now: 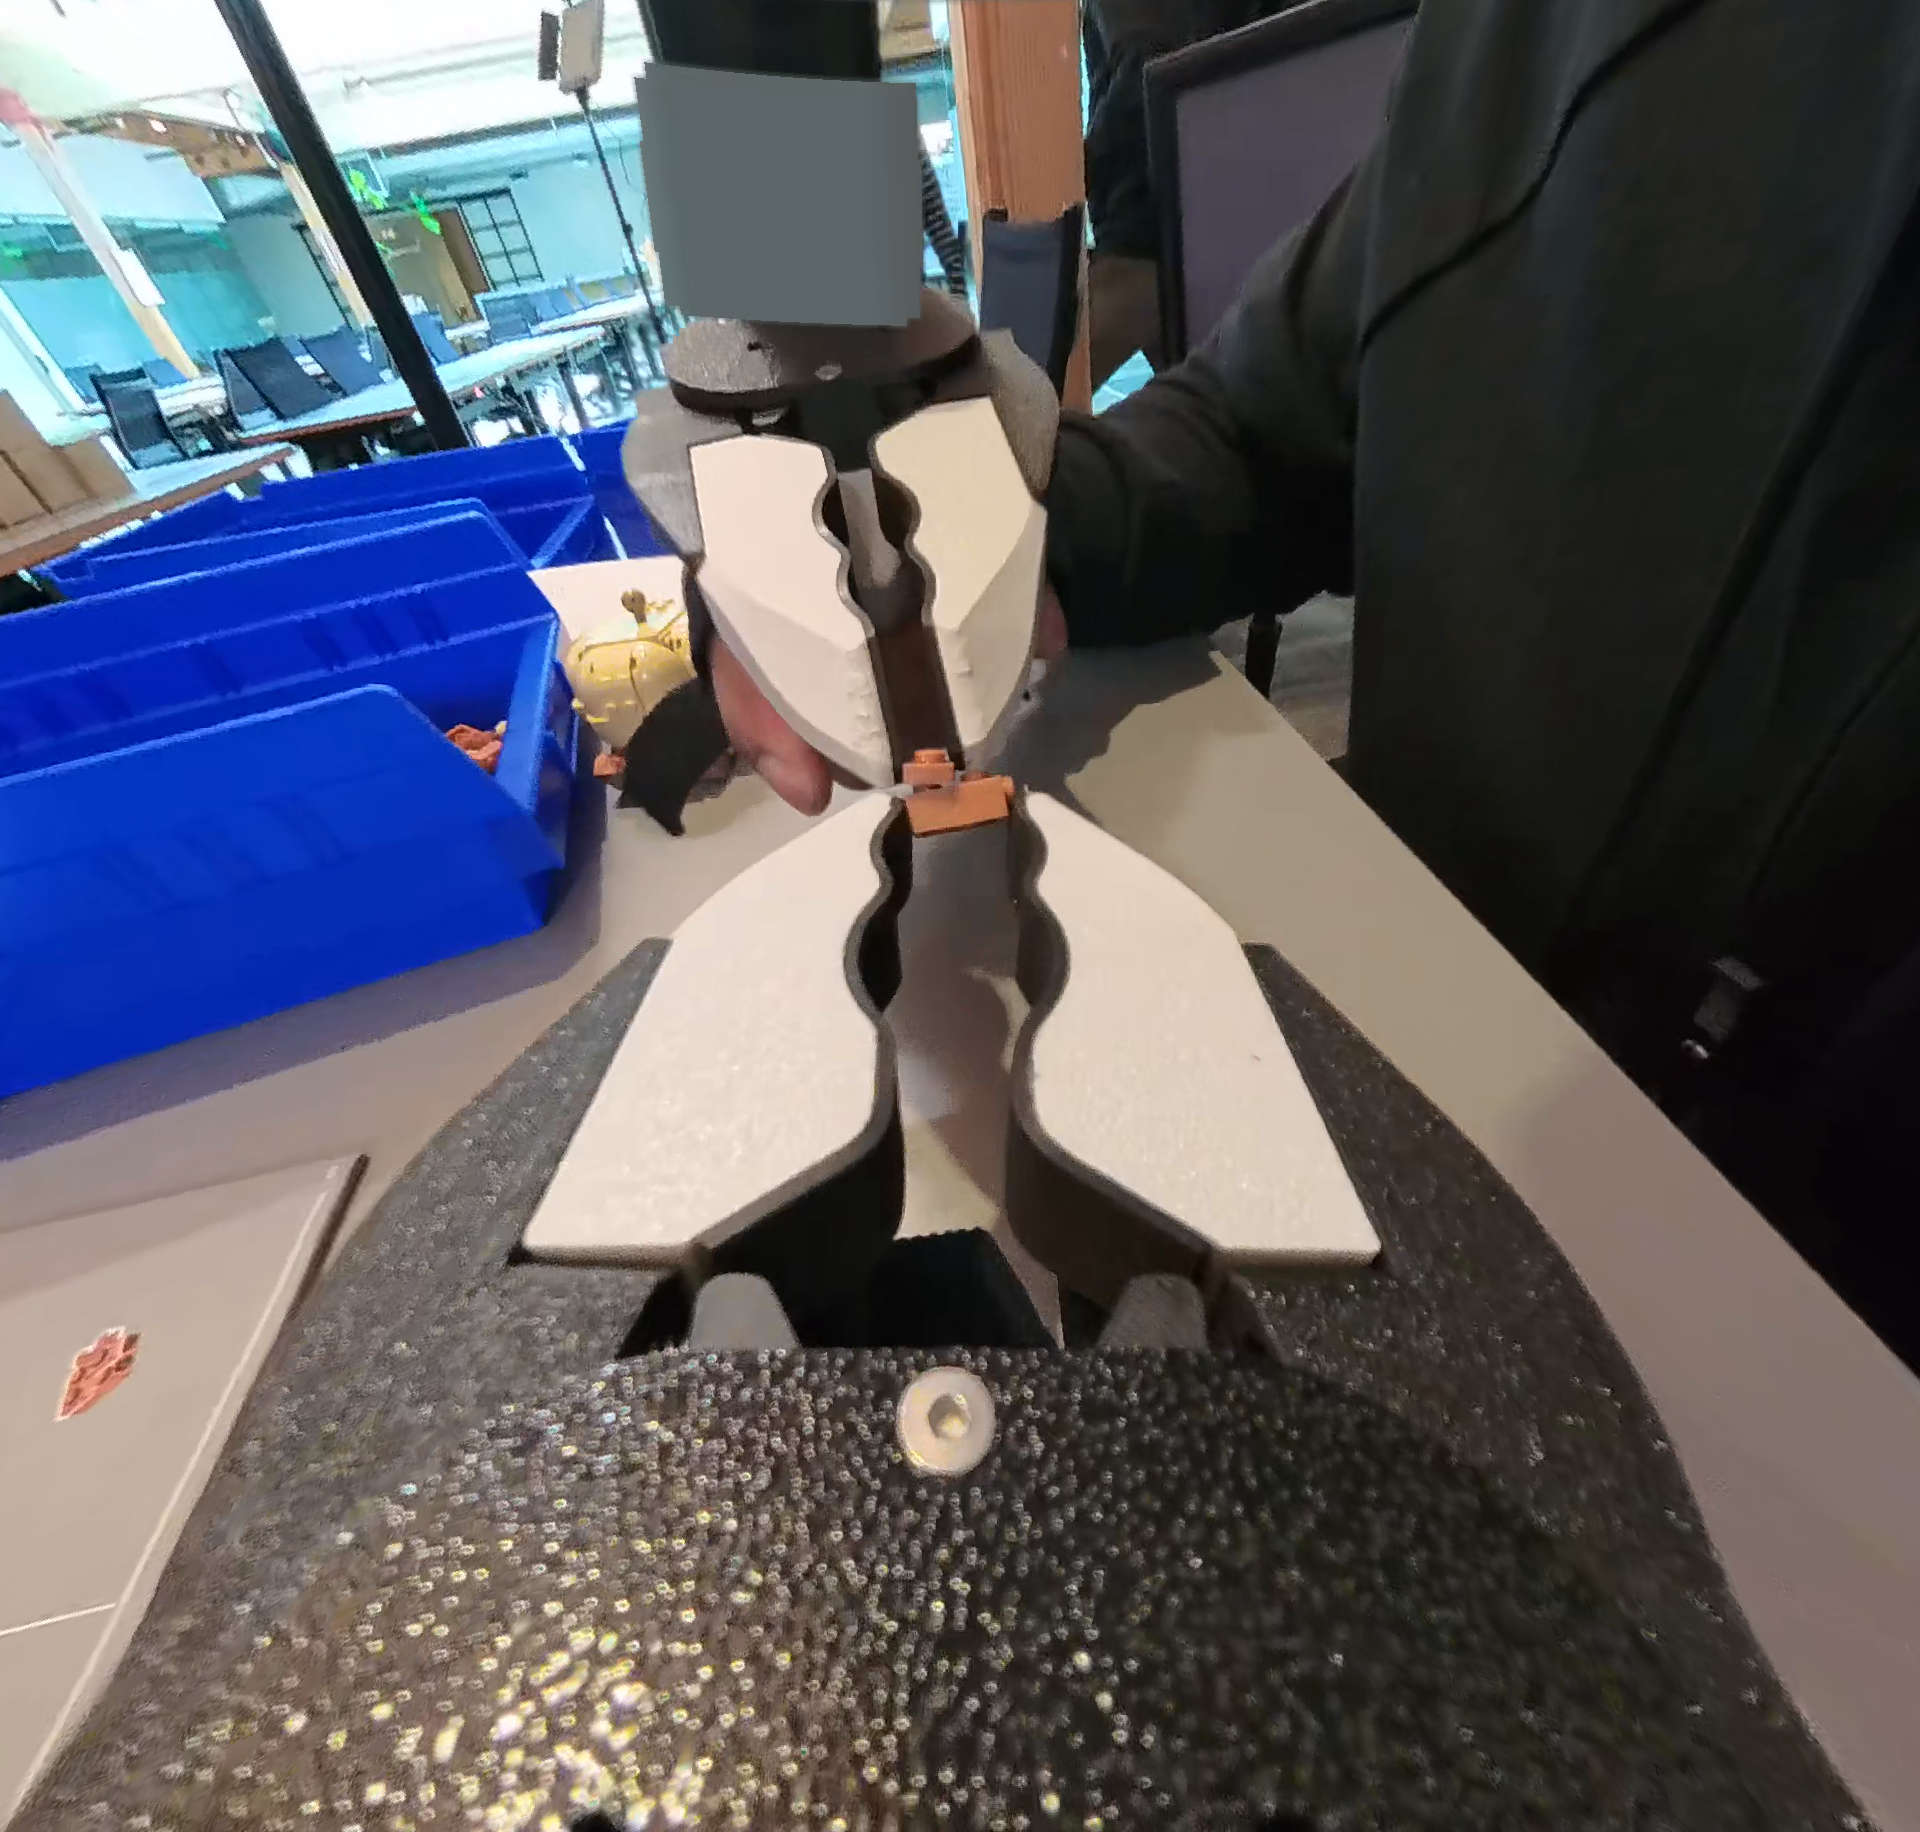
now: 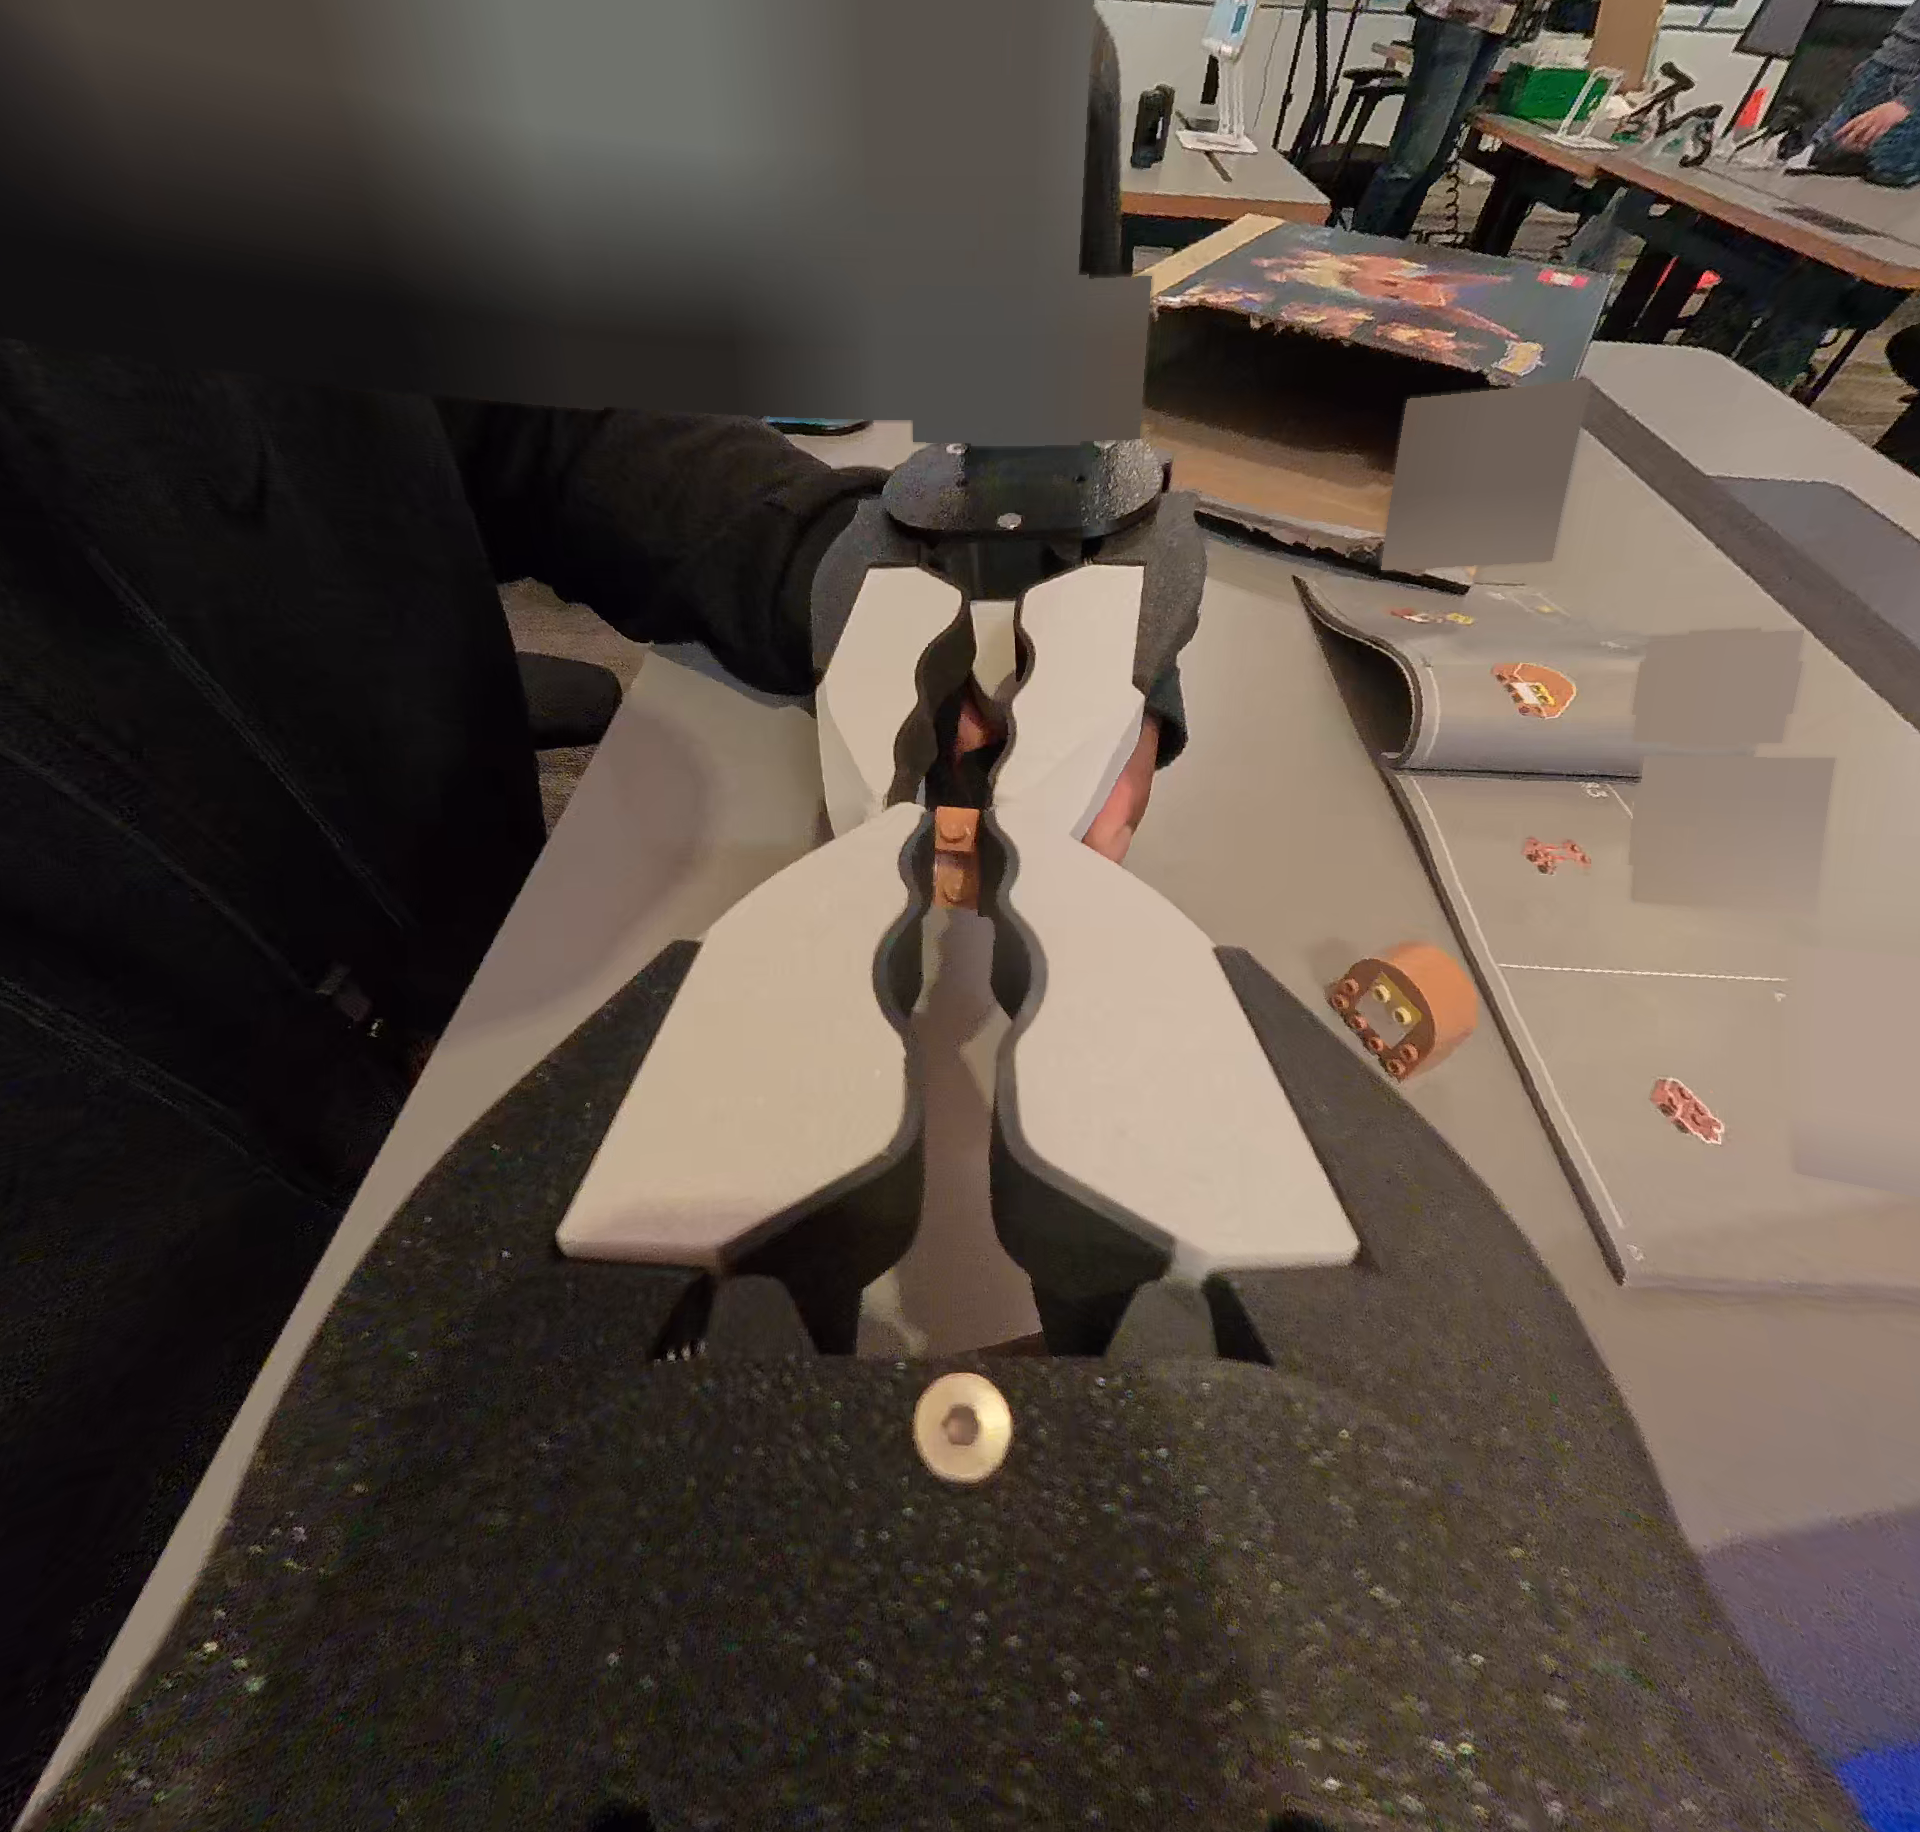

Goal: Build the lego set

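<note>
My left gripper (image 1: 958, 814) points straight at my right gripper (image 1: 928, 766), tips nearly touching above the desk. Left jaws pinch a small brown brick (image 1: 961, 808) crosswise; right jaws clamp a narrower brown piece (image 1: 928, 770). Both my dark sleeves reach in from the desk's edge.
</note>
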A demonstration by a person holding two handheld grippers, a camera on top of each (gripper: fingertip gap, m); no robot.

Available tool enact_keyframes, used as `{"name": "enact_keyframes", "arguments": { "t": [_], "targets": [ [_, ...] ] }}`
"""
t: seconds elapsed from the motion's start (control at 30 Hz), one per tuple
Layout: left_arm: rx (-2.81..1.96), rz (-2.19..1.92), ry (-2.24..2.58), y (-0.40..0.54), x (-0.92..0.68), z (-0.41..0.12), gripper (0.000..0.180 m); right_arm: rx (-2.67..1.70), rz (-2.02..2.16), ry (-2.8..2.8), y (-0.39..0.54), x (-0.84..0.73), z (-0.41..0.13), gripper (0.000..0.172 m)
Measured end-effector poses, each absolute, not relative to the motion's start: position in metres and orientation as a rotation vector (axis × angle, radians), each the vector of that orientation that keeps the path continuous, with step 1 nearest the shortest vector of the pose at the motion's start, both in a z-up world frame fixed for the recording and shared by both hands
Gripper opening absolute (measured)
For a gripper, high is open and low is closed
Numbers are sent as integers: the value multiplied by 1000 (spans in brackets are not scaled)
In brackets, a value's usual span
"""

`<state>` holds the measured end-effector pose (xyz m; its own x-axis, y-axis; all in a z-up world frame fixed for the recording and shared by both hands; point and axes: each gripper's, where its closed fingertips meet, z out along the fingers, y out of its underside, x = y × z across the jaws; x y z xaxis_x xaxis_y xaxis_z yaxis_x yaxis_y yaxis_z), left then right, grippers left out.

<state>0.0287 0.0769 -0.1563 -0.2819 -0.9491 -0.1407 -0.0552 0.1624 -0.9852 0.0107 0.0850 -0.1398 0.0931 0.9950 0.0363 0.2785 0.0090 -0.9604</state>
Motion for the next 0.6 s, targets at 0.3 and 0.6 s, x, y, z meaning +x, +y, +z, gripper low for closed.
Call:
{"name": "enact_keyframes", "arguments": {
  "t": [0.3,0.6],
  "targets": [
    [-955,-1259,1435,78,29,-144,17,-1419,980,-1361,86,10,-129,7],
    [-959,-1184,1375,88,31,-142,17,-1400,999,-1381,94,10,-127,7]
  ]
}}
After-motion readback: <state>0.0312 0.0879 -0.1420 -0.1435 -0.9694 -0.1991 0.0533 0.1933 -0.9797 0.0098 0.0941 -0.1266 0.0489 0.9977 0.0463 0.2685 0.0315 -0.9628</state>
